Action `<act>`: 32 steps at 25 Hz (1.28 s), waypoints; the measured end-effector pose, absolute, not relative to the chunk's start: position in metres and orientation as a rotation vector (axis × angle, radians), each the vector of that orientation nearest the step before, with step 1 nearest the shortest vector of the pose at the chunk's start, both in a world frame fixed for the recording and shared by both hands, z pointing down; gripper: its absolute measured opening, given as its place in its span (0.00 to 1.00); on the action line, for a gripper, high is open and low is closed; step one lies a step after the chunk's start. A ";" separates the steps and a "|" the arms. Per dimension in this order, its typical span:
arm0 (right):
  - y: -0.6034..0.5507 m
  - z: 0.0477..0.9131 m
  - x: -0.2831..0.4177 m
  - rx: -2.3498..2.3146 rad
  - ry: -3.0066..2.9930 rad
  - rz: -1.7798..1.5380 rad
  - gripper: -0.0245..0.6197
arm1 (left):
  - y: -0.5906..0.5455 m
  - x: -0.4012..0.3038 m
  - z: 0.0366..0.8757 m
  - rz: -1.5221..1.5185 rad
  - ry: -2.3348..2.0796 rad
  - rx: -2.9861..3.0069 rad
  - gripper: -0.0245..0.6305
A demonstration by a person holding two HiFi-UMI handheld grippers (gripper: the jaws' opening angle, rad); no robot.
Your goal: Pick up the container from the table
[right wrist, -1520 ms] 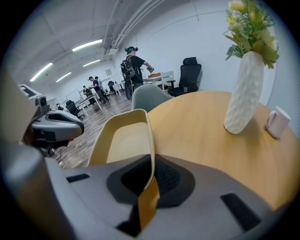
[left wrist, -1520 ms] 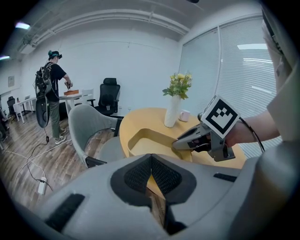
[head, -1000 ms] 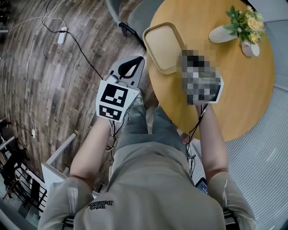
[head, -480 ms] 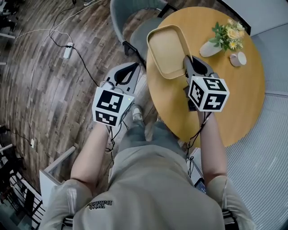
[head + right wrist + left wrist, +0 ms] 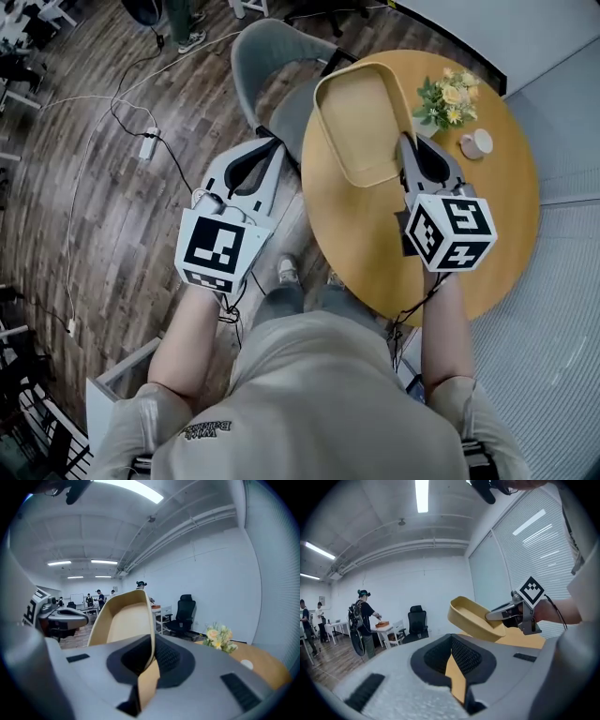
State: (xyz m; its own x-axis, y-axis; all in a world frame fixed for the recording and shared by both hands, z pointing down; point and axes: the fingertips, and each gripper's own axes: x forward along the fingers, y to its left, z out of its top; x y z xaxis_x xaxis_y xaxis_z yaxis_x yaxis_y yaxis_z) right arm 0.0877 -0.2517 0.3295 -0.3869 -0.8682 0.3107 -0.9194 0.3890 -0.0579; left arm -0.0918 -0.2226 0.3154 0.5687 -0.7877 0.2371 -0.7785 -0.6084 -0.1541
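The container (image 5: 361, 117) is a shallow tan tray with rounded corners. It hangs tilted above the far edge of the round wooden table (image 5: 469, 234). My right gripper (image 5: 411, 148) is shut on its near right rim, and the right gripper view shows that rim (image 5: 140, 620) running between the jaws of my right gripper (image 5: 149, 667). My left gripper (image 5: 270, 145) is off the table to the left, over the wooden floor, shut with nothing in it. From the left gripper view the container (image 5: 471, 616) shows lifted, with the right gripper (image 5: 506, 613) on it.
A vase of flowers (image 5: 445, 98) and a small white cup (image 5: 476, 142) stand at the table's far right. A grey chair (image 5: 272, 66) sits beyond the table's left edge. A power strip with cables (image 5: 150, 142) lies on the floor. People stand far off in the room.
The container lay flat on the table a second ago with the right gripper at its edge. It is now off the table, tilted, held by the right gripper. The left gripper stayed left.
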 end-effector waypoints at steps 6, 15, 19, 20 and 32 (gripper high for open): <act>-0.242 0.283 0.094 1.638 -2.489 0.258 0.09 | -0.214 -0.086 0.256 -0.305 1.360 -2.700 0.07; -0.213 0.217 0.103 1.720 -2.587 0.092 0.09 | -0.190 -0.078 0.212 -0.275 1.285 -2.644 0.07; -0.201 0.209 0.106 1.736 -2.591 0.053 0.09 | -0.180 -0.075 0.211 -0.272 1.265 -2.636 0.07; -0.198 0.209 0.106 1.736 -2.594 0.053 0.09 | -0.178 -0.075 0.212 -0.276 1.262 -2.634 0.07; -0.169 0.227 0.110 1.746 -2.580 0.063 0.09 | -0.158 -0.075 0.227 -0.290 1.272 -2.709 0.07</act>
State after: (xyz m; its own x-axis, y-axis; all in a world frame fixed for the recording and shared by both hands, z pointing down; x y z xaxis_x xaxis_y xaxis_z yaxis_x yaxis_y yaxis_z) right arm 0.1102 -0.1695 0.2274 -0.3716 -0.9274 0.0441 -0.9284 0.3711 -0.0191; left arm -0.0754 -0.1579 0.2265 0.6253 -0.7717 0.1161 -0.7458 -0.6347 -0.2024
